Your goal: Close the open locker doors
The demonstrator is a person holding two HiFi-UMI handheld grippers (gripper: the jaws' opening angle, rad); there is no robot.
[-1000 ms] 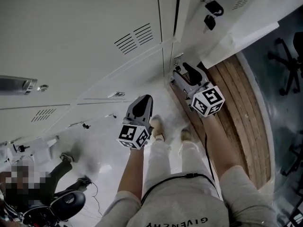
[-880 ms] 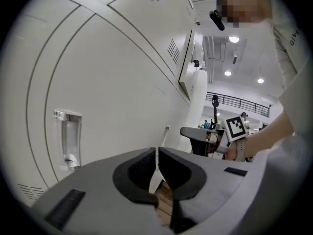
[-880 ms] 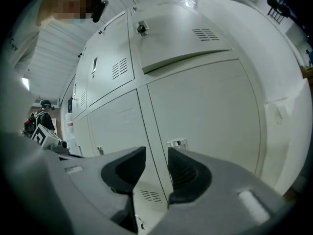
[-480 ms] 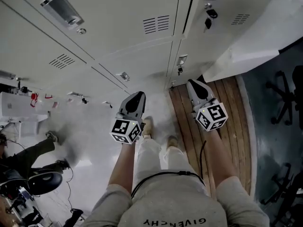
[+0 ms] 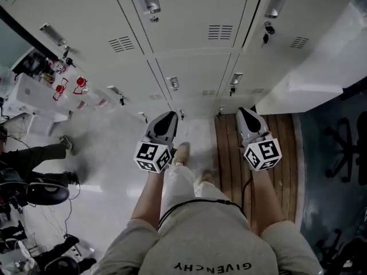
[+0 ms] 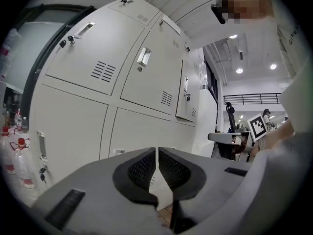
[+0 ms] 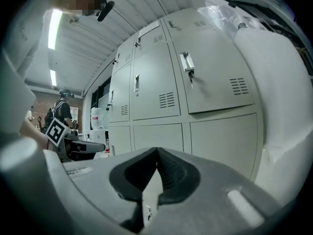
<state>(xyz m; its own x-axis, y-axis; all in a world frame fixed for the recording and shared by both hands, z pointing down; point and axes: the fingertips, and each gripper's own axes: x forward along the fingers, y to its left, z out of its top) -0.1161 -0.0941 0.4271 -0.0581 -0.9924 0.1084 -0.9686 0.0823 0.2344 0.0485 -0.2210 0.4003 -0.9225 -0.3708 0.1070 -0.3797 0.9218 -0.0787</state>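
- Your L claw [image 5: 170, 118] & R claw [image 5: 245, 113] were both clenched, empty, hanging well short of the locker doors [image 5: 189, 16] ahead.
- Risk: the doors looked flush from there, so you could've missed one left slightly ajar.

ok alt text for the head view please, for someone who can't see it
Looking steeply down, a person points a left hand-held gripper and a right hand-held gripper, both shut and empty, at a bank of pale lockers whose facing doors look closed. The floor is white on the left, with a wooden strip under the right arm.
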